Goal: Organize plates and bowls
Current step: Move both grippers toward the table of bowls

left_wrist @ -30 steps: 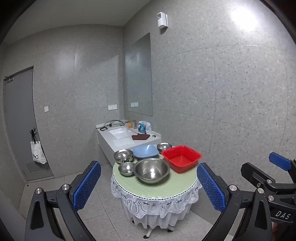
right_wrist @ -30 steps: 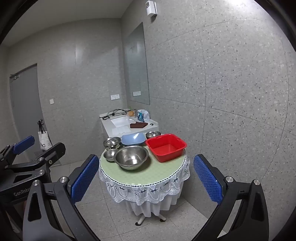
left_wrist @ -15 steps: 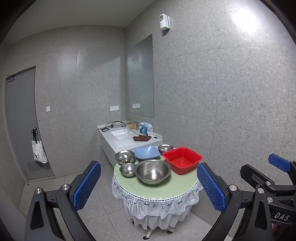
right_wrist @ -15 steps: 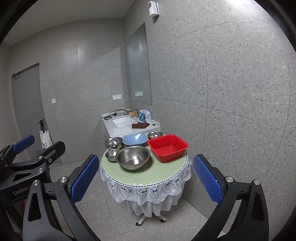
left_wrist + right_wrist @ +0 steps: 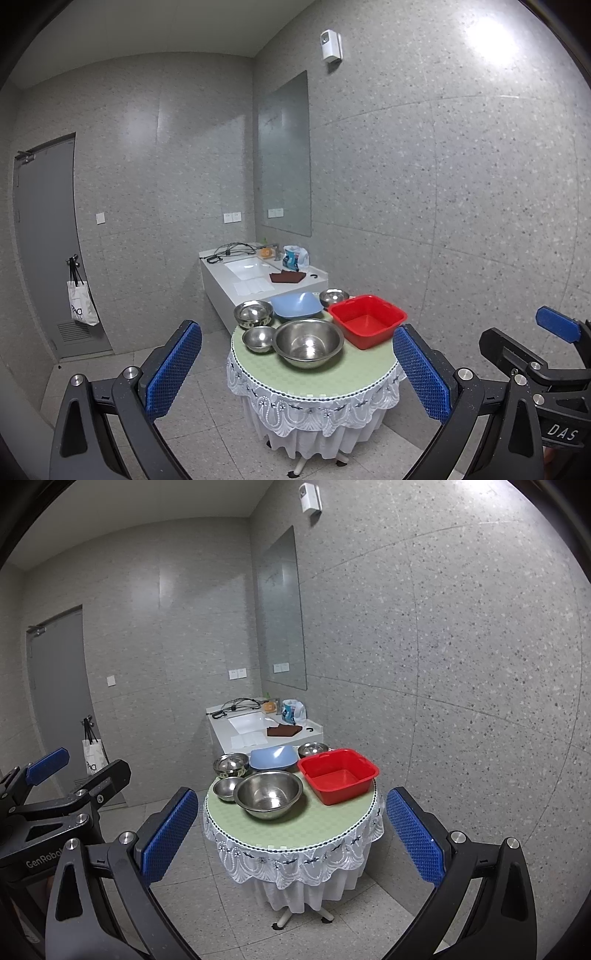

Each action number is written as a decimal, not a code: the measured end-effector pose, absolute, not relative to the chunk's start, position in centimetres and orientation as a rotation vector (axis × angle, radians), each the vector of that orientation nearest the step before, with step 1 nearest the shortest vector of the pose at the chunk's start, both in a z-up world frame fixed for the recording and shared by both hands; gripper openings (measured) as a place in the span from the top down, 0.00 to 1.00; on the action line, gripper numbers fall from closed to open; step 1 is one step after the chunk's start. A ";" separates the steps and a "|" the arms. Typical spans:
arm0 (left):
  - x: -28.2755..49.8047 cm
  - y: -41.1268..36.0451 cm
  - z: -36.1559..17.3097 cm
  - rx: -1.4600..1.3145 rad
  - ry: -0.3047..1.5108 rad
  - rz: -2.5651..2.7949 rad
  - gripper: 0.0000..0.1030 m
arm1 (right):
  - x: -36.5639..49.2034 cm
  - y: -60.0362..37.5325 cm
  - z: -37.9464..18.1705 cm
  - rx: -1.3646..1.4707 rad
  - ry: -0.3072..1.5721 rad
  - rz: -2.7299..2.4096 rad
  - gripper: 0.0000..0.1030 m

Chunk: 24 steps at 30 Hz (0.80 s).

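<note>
Stainless steel caught the light at the middle of the round table (image 5: 332,373): a large steel bowl (image 5: 308,343) sat near the table's centre, with a small steel bowl (image 5: 259,338) touching its left side and a stack of steel bowls (image 5: 253,314) just behind that, close to the left edge. A light blue dish (image 5: 296,305) stood at the back, another small steel bowl (image 5: 334,297) behind it to the right, and a red plastic basin (image 5: 367,320) filled the right side up to the rim. The near half of the green tabletop lay bare, fringed by a white lace cloth (image 5: 314,406). The table stood close to the speckled wall on the right, with a white sink counter (image 5: 258,273) directly behind it and open floor to the left and in front.

The left gripper (image 5: 295,373) hung well short of the table, its blue pads spread wide and holding nothing. The right gripper (image 5: 288,840) was likewise wide apart, empty and touching nothing.
</note>
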<state>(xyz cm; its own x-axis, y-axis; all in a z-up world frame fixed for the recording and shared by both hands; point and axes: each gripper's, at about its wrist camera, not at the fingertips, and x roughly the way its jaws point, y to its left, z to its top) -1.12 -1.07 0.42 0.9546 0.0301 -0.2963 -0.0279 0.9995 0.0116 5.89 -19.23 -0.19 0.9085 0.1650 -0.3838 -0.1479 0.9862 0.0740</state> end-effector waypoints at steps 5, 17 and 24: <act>-1.1 -1.1 0.5 0.008 0.305 0.033 0.01 | 5.9 -19.3 -0.3 0.043 0.402 0.166 0.00; -0.9 -1.3 0.6 0.009 0.309 0.037 0.01 | 6.0 -19.2 -0.3 0.044 0.404 0.168 0.00; -0.7 -1.3 0.6 0.008 0.311 0.039 0.01 | 6.3 -19.0 -0.3 0.043 0.407 0.170 0.00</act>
<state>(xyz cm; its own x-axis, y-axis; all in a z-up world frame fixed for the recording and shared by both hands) -0.65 -1.31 0.57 0.9512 0.0394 -0.3059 -0.0368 0.9992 0.0141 6.28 -19.04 -0.33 0.9043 0.1733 -0.3901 -0.1563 0.9848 0.0752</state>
